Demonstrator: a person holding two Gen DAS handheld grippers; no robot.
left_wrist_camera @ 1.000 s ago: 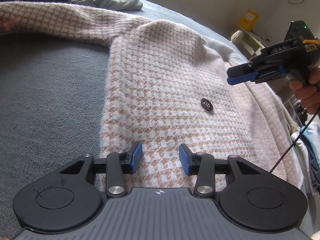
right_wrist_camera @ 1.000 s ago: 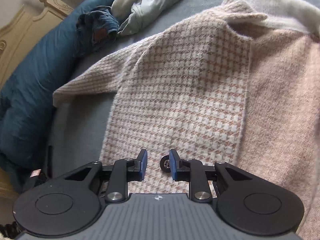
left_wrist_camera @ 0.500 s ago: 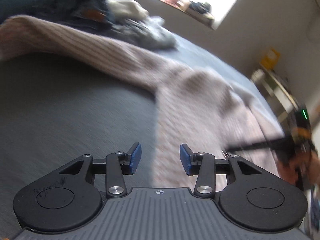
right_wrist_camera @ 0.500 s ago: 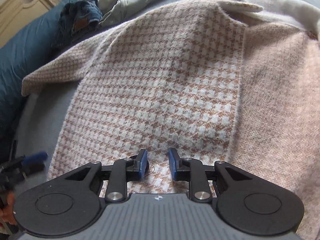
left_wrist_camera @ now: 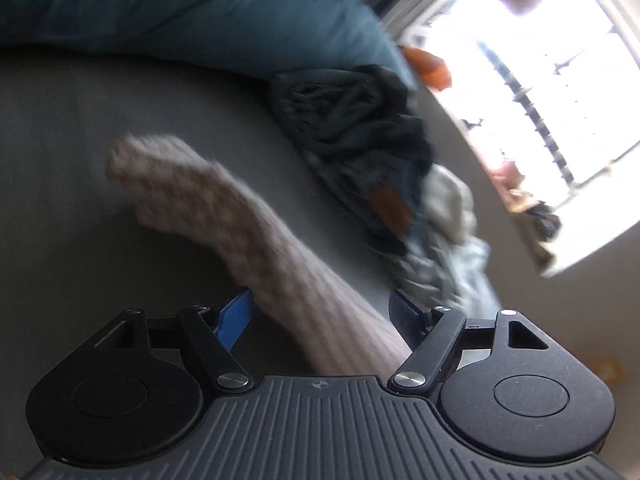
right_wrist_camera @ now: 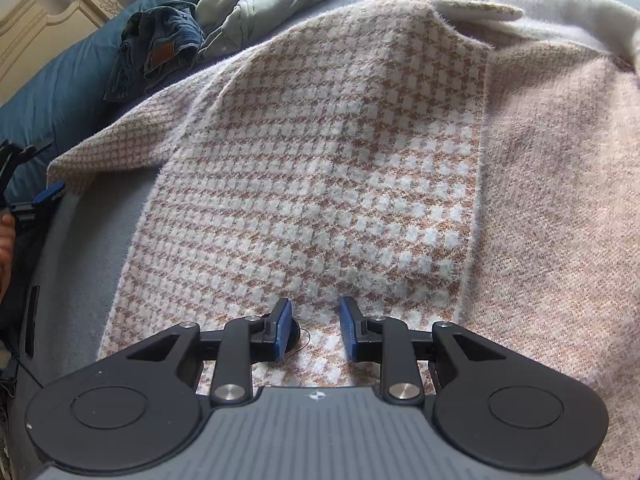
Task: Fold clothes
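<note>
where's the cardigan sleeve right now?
In the left wrist view the sleeve runs from between the opening jaws of the left gripper up-left across the grey bedcover, its cuff short of the blue pillow, the dark clothes pile to its right.

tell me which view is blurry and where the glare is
Left wrist view: motion-smeared, the sleeve and clothes pile soft, the window blown out white. Right wrist view: sharp, evenly lit, houndstooth cardigan crisp, edges bent by the fisheye.
</note>
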